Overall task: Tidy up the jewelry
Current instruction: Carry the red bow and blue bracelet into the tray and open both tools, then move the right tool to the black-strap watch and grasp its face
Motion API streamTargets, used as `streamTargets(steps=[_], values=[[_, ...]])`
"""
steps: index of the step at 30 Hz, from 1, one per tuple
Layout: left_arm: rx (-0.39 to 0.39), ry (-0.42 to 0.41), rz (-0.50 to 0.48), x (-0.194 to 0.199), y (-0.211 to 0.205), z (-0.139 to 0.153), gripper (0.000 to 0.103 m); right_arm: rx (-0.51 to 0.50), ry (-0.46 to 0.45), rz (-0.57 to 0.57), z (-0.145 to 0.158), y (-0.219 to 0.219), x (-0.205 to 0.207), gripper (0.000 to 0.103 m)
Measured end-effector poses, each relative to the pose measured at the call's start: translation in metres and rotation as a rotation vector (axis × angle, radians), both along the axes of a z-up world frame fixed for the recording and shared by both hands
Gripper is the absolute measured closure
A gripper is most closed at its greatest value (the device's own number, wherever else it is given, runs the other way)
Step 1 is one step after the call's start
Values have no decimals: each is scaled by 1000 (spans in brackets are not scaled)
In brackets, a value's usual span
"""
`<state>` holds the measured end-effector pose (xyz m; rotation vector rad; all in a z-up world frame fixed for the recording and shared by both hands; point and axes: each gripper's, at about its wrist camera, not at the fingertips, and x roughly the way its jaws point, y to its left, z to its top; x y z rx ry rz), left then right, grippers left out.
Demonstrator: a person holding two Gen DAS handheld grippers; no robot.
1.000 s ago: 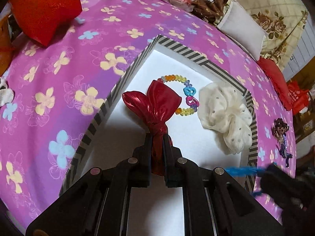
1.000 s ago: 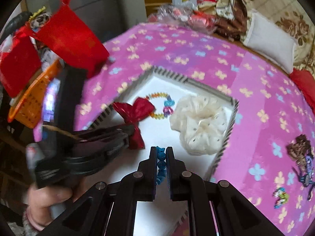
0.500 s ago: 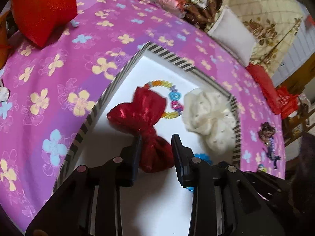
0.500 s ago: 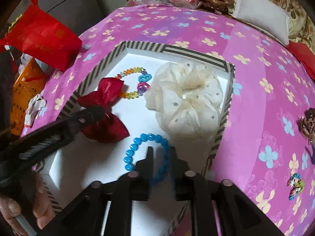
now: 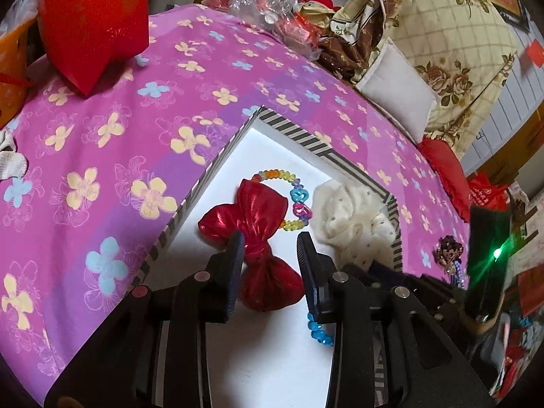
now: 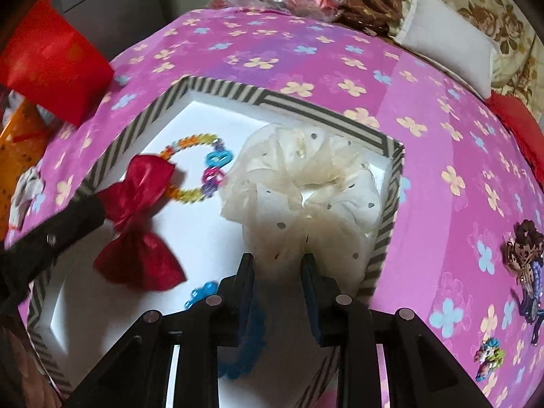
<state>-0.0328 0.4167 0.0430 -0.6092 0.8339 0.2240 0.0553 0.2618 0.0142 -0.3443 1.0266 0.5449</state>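
Observation:
A white tray with a striped rim (image 5: 292, 131) (image 6: 306, 105) lies on the pink flowered cloth. In it lie a red bow (image 5: 258, 224) (image 6: 136, 224), a rainbow bead bracelet (image 5: 295, 197) (image 6: 197, 170), a cream scrunchie (image 5: 353, 224) (image 6: 306, 197) and a blue bead bracelet (image 5: 318, 331) (image 6: 238, 326). My left gripper (image 5: 270, 251) is open, its jaws on either side of the bow's lower half. My right gripper (image 6: 277, 272) is open over the tray, the blue bracelet lying under its left finger.
A red bag (image 5: 91, 23) (image 6: 51, 71) stands at the back left by an orange basket (image 5: 13, 68). A doll-shaped hair clip (image 6: 525, 265) (image 5: 448, 255) and a small colourful clip (image 6: 489, 357) lie on the cloth right of the tray. Pillows (image 5: 397, 91) and clutter are behind.
Both grippers opened. The left one let go of the red bow and the right one let go of the blue bracelet; both now lie in the tray. Both grippers drew back slightly.

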Motion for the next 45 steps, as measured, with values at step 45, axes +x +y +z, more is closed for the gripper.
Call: streamTargets(steps=[45], values=[[95,39,-507,10,-253,-15,59,113,-12,-426,1,-301,11,62]])
